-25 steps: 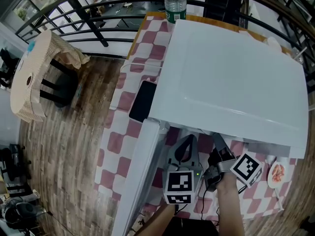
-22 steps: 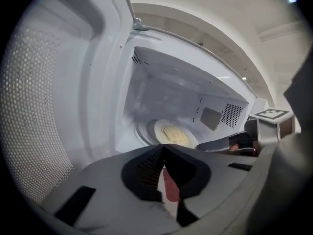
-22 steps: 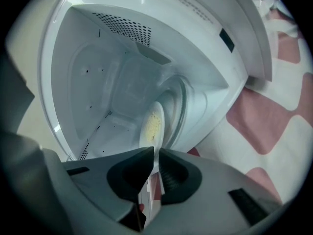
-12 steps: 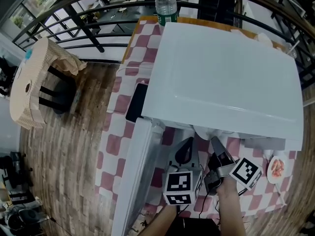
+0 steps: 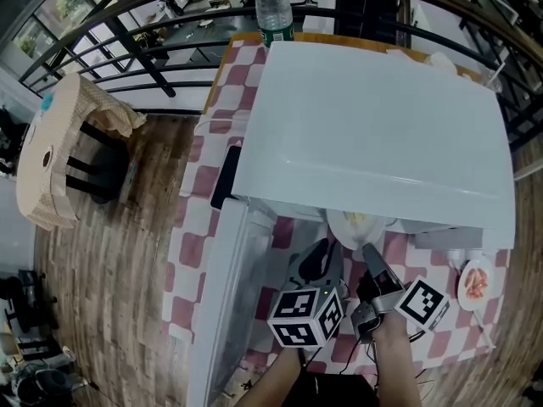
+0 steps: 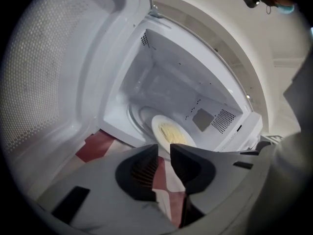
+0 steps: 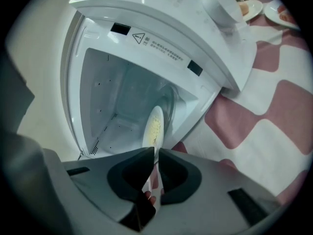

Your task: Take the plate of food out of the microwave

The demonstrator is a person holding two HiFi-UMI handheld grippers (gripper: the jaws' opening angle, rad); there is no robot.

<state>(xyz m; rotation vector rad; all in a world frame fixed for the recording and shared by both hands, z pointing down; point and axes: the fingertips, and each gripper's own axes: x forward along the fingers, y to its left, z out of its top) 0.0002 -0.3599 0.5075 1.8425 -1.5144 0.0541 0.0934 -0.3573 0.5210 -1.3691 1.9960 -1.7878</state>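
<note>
**Plate gripped at the microwave's mouth, with the take-out step in hand.**

The right tongs (image 7: 156,150) have just been closing and pinch the near rim of the plate of food (image 7: 153,125) between narrow jaws. The left tongs (image 6: 164,150) have just been opening. They stand apart just short of the plate, with nothing between them but the checked cloth below. The plate sits at the front edge of the cavity, partly past the sill of the microwave (image 5: 373,134), whose door (image 5: 227,295) hangs wide at the left. I judge the plate is partway through being withdrawn. Next it should come straight back, kept level and clear of the sill, then go down onto bare bench (image 5: 197,185). A one-sided rim grip could let it tip.
</note>
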